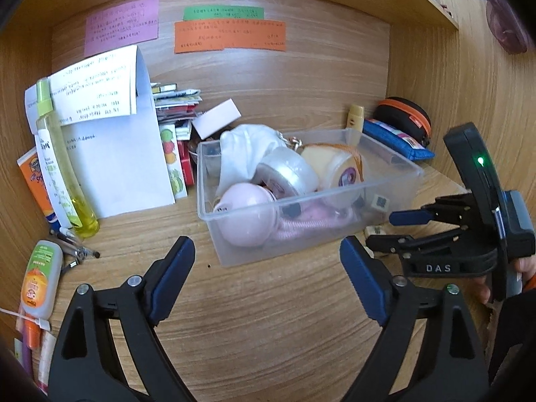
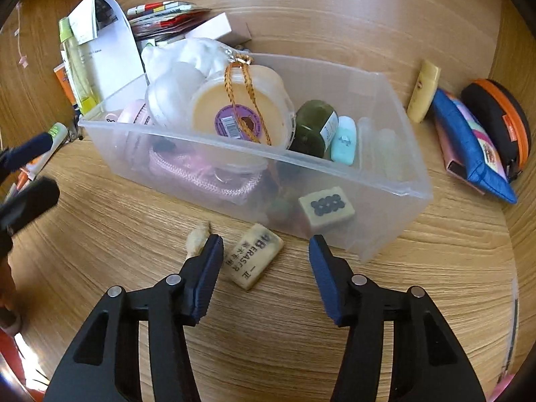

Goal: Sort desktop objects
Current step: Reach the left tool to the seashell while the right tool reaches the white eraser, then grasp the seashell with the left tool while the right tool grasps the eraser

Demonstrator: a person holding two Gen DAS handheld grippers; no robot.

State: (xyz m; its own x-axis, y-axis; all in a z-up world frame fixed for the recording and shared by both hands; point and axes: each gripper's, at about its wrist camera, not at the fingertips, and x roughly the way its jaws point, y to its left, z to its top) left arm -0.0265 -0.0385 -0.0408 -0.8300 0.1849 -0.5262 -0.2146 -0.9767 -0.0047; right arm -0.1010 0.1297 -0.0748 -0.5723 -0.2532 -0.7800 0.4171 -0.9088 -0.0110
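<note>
Much of the clear plastic bin's (image 2: 395,181) contents blur behind its frosted wall; a mahjong tile (image 2: 326,207) shows through. The bin sits on a wood-grain bench (image 1: 268,318) inside a wooden alcove with three coloured notes on the back wall. One worn eraser (image 2: 256,256) lies on the bench just before the bin, between the right gripper's (image 2: 266,268) parted, untouching jaws. The left gripper (image 1: 268,268) stands wide apart, empty.

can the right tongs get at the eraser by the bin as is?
Probably yes. The eraser lies flat on bare desk just ahead of the open right tongs, between their fingers. The clear bin stands right behind it, limiting overshoot.
</note>
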